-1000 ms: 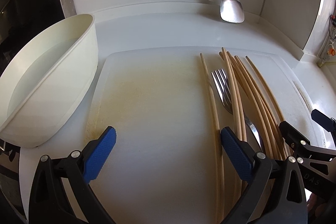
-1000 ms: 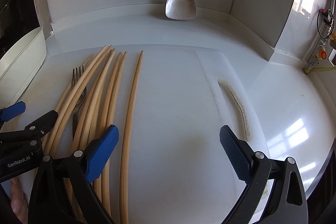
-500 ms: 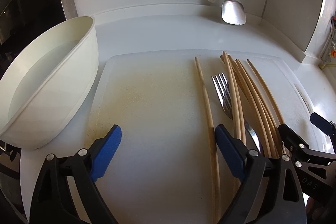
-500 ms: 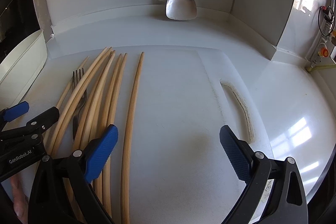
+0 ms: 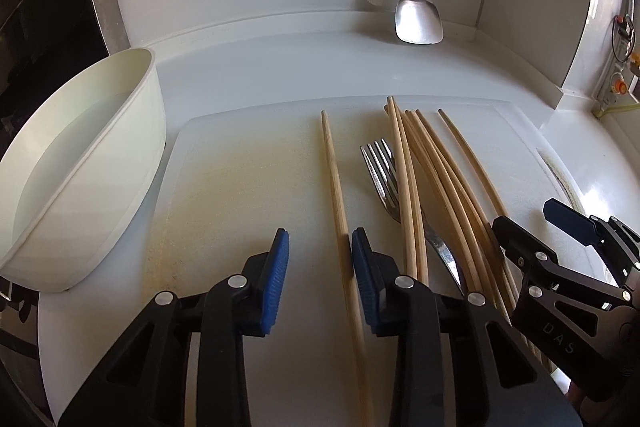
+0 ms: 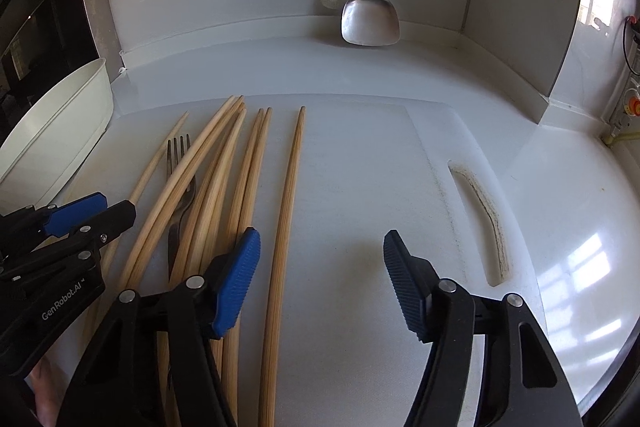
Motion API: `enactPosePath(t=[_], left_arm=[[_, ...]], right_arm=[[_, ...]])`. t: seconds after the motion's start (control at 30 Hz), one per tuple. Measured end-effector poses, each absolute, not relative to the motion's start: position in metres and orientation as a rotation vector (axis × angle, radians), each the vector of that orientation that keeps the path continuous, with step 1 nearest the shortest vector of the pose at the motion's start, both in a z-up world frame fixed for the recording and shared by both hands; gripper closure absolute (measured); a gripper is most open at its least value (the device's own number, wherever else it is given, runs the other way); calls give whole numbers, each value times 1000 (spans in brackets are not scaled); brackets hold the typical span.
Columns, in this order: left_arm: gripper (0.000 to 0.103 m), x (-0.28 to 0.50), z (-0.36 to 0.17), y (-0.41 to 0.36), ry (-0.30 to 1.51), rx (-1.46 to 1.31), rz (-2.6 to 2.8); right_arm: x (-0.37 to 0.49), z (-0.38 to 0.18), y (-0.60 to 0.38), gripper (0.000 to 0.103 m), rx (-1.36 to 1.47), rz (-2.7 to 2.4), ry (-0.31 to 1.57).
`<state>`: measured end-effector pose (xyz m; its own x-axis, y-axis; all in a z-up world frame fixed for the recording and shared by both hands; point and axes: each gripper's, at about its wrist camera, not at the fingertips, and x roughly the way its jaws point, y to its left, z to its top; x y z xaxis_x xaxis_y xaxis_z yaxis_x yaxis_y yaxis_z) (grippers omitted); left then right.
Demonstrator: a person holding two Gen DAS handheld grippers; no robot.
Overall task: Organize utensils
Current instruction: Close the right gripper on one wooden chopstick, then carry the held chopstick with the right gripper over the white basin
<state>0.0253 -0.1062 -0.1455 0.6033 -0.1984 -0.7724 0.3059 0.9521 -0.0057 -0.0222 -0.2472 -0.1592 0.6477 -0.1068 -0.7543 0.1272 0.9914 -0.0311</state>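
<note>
Little is judged done: the chopsticks (image 5: 436, 195) and fork (image 5: 384, 171) lie unsorted on the cutting board (image 5: 248, 187) at 1 o'clock, while both left gripper (image 5: 320, 267) and right gripper (image 6: 320, 271) have just been closing, each half-open around one stray chopstick, nothing gripped.

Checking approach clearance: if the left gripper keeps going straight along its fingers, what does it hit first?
Probably the lone chopstick, which already lies between the fingers of the left gripper, hard by its right pad. The jaws have just been closing without clamping it. Under it is the white cutting board. Depth is unclear.
</note>
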Motion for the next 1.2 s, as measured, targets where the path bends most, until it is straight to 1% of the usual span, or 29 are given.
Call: enactPosePath(t=[0.1,0.13,0.17,0.23,0.27,0.3,0.33,0.77,1.2], left_arm=[[72,26,-145,-106,880,123,-284],[73,26,-145,-106,880,124,-280],[77,25,-145,-106,880,122,-281],[84,25,-145,-106,881,119,-283],[91,24,-145,-105,882,113,-287],[94,24,-145,-105,883,109,-288],[94,24,-145,-105,882,111,-287],[96,22,-142,-94,884,56,-272],[96,10,-111,-88,837,34,-265]], right_arm=[[-22,-159,-246,49,25,-123,862],[-22,-158,-245,52,24,-118,863],[-21,-158,-244,54,22,-112,862],[-22,-158,-242,68,14,-108,859],[-23,-157,-241,74,10,-108,857],[-23,-157,-241,87,7,-106,856],[-23,-157,-240,96,1,-106,856],[-33,-153,-247,97,61,-90,829],[-38,-125,-244,97,52,-67,794]])
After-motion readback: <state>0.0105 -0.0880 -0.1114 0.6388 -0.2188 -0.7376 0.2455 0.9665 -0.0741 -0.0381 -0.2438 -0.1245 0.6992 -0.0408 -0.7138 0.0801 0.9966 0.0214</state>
